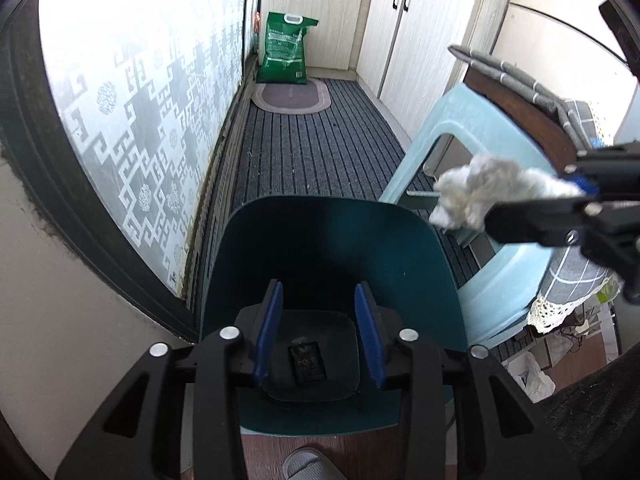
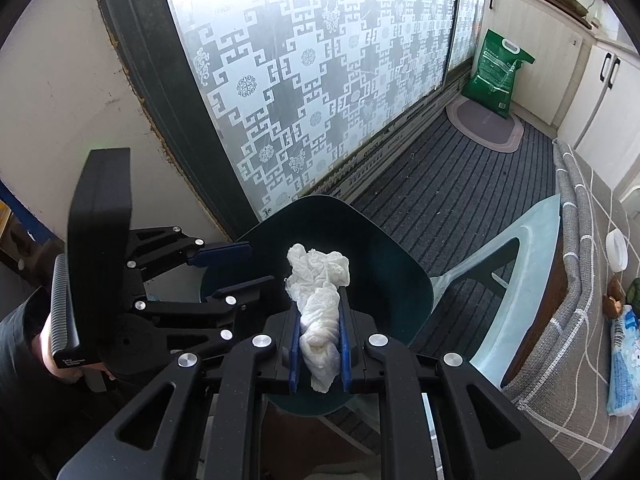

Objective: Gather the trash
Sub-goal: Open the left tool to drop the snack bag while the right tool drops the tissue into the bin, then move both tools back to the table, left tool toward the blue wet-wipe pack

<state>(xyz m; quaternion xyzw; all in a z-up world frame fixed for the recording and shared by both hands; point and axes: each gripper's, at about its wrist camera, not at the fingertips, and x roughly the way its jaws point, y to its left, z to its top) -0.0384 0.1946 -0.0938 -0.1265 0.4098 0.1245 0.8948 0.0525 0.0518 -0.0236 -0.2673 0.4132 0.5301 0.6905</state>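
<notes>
two claws are cooperating: the right claw (image 2: 319, 346) is pinching a crumpled white tissue wad (image 2: 320, 292) above the dark teal plastic bin (image 2: 400, 280), at its 3 o'clock rim, for dropping; the left claw (image 1: 319, 334), spread and holding nothing, is hovering over the bin mouth.

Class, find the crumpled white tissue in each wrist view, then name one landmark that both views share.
Left wrist view: crumpled white tissue at right of centre, pinched by the right gripper.
Right wrist view: tissue at lower centre, between that gripper's fingers, above the teal bin.
Shared landmark: green bag.
</notes>
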